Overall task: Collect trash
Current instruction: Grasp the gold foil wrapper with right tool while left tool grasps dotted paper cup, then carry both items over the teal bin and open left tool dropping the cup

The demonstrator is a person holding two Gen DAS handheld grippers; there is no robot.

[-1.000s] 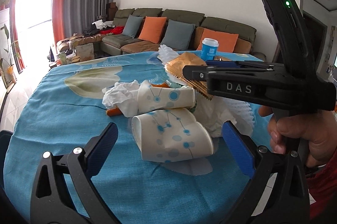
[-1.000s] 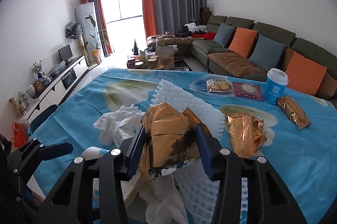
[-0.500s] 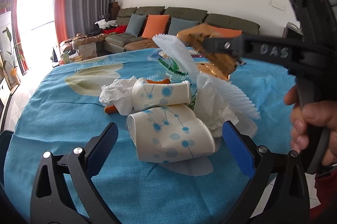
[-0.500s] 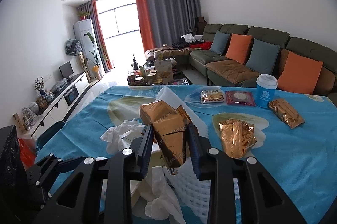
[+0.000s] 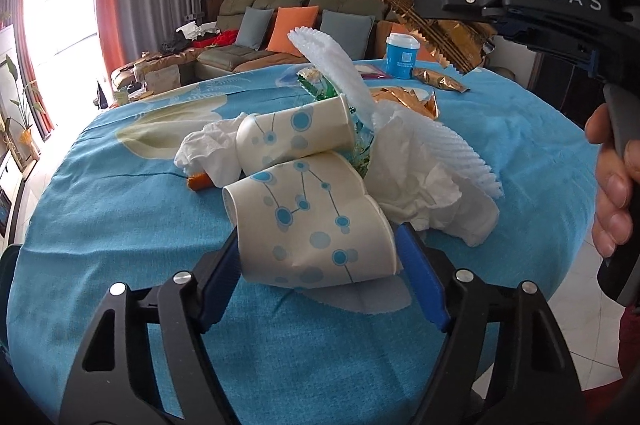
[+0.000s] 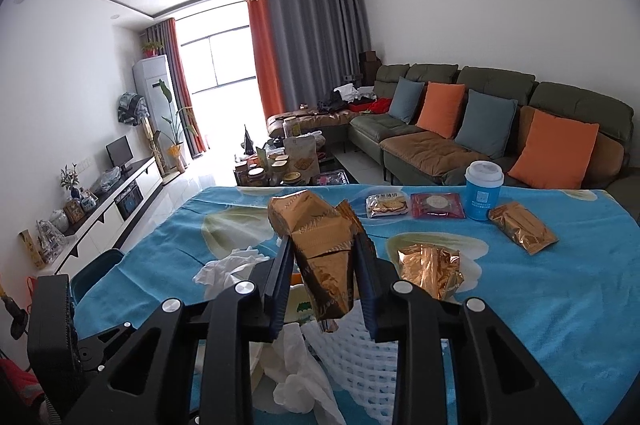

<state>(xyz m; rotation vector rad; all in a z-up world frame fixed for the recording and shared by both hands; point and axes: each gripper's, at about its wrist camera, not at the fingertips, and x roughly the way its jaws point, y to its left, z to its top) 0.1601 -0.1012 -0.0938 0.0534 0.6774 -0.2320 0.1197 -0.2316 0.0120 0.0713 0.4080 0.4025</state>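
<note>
A pile of trash lies on the blue tablecloth [image 5: 100, 225]. My left gripper [image 5: 320, 265] is shut on a crushed paper cup [image 5: 312, 221] with blue dots at the near edge of the pile. A second paper cup [image 5: 296, 133], white tissues [image 5: 420, 177] and white foam netting [image 5: 340, 65] lie behind it. My right gripper [image 6: 324, 265] is shut on a crumpled gold foil wrapper [image 6: 320, 249] and holds it high above the pile; the wrapper also shows in the left wrist view [image 5: 432, 21].
Another crumpled gold wrapper [image 6: 430, 269] and a flat gold packet [image 6: 522, 229] lie on the table. A blue cup with a white lid [image 6: 483, 191], a biscuit pack [image 6: 387, 205] and a red pack [image 6: 438, 205] stand at the far edge. A sofa [image 6: 480, 129] is behind.
My left gripper moved forward and closed on the near paper cup. My right gripper rose higher with the gold wrapper, and the foam netting dropped back onto the pile.
</note>
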